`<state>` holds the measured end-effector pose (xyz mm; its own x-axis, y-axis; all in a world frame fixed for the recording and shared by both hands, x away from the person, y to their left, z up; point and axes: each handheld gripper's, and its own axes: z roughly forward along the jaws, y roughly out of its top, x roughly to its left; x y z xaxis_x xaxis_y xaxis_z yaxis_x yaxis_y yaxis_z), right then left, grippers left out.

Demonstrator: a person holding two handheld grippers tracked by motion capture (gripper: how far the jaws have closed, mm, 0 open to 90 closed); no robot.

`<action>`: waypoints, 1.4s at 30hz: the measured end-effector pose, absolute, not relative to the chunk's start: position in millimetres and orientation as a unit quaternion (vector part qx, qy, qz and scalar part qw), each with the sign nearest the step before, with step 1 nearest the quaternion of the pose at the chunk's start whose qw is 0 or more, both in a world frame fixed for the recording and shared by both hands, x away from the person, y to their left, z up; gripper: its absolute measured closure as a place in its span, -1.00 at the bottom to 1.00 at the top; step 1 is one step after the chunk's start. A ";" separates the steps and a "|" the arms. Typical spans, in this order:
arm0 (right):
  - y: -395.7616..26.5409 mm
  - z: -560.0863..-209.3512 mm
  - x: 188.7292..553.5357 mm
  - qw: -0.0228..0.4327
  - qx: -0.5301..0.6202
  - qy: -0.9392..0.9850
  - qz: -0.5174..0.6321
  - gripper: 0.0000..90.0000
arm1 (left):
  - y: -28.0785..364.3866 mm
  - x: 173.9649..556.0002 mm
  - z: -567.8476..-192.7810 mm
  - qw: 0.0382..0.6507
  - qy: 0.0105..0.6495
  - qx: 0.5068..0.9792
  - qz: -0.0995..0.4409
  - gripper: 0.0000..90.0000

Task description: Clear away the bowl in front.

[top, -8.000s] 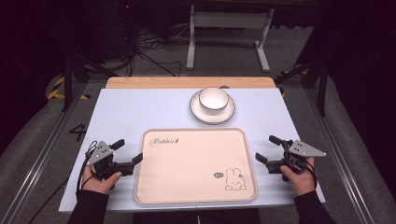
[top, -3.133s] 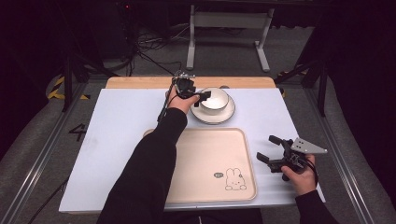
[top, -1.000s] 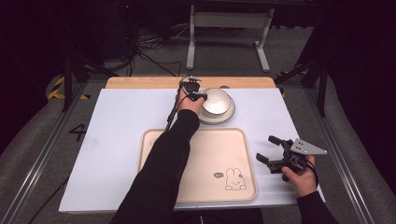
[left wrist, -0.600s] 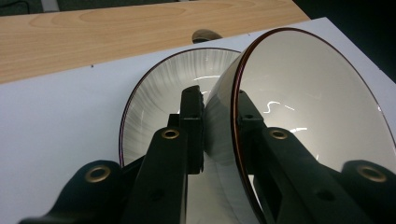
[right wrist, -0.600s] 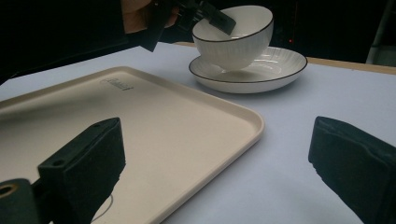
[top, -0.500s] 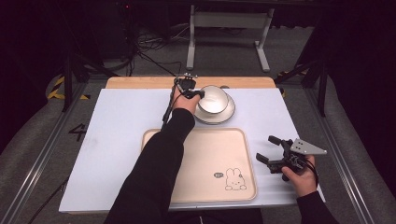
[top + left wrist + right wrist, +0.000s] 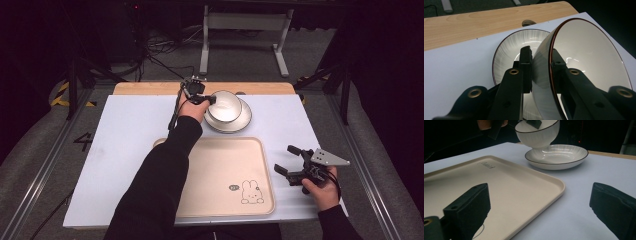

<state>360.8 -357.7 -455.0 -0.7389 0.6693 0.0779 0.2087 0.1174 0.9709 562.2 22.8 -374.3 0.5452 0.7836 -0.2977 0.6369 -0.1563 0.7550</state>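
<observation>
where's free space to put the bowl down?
Tray is bare apart from its printed rabbit. White mat left of the sleeve is bare too. Crowded at the far edge: left tongs pinch the bowl rim over the saucer.

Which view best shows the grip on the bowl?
The left gripper view: the left gripper pinches the bowl rim. The right gripper view shows the bowl tilted over the saucer; the high view shows it small.

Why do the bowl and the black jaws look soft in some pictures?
Left gripper view: the bowl has sharp glints, while the near jaws blur. Right gripper view: the jaws are out of focus, the plate crisper. High view: the lit table sits amid dark surroundings.
</observation>
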 end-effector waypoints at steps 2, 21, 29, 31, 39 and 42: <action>-357.7 -455.0 360.8 0.195 0.304 0.721 0.591 -0.92 | 25.7 559.4 -372.5 0.451 0.468 0.756 0.080 0.72; -357.4 -455.0 361.0 0.196 0.303 0.723 0.590 -0.92 | 62.0 517.7 -355.7 0.467 0.433 0.769 0.051 0.73; -357.1 -454.9 361.0 0.196 0.303 0.725 0.587 -0.92 | 72.6 498.0 -349.4 0.476 0.410 0.777 0.042 0.74; -357.0 -454.9 361.2 0.197 0.302 0.725 0.586 -0.92 | 74.8 489.7 -346.8 0.474 0.404 0.781 0.047 0.74; -356.6 -454.9 360.9 0.197 0.302 0.726 0.586 -0.92 | 83.0 474.0 -342.9 0.477 0.389 0.787 0.048 0.75; -356.2 -454.9 361.0 0.197 0.301 0.727 0.585 -0.92 | 87.4 467.6 -340.8 0.477 0.387 0.788 0.042 0.75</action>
